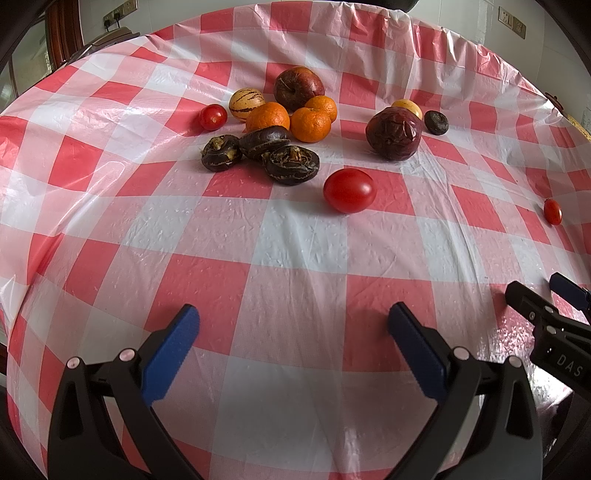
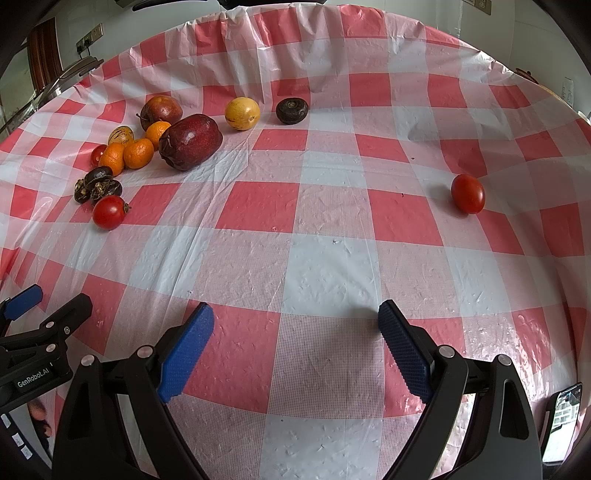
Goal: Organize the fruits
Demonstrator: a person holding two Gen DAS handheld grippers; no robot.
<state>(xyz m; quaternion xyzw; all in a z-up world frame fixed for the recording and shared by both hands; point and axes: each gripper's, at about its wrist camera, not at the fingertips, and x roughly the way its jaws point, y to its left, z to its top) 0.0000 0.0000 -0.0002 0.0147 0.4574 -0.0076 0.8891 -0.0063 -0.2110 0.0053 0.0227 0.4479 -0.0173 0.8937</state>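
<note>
Fruits lie on a red-and-white checked tablecloth (image 1: pixel 295 251). In the left wrist view a cluster holds a red apple (image 1: pixel 298 88), three oranges (image 1: pixel 309 124), a striped yellow fruit (image 1: pixel 246 103), a small tomato (image 1: pixel 212 117) and three dark water chestnuts (image 1: pixel 291 164). A tomato (image 1: pixel 349 190) lies nearest. A dark wrinkled apple (image 1: pixel 393 133), a yellow fruit (image 1: pixel 407 107), a lone chestnut (image 1: pixel 436 122) and a tomato (image 1: pixel 552 211) lie to the right. My left gripper (image 1: pixel 293 328) is open and empty. My right gripper (image 2: pixel 296 326) is open and empty; a lone tomato (image 2: pixel 467 193) lies ahead right.
The right gripper's fingers (image 1: pixel 524 299) show at the right edge of the left wrist view. The left gripper's fingers (image 2: pixel 70 314) show at the left of the right wrist view. A phone (image 2: pixel 561 421) sits at the lower right. Wall sockets (image 1: pixel 118 13) are behind the table.
</note>
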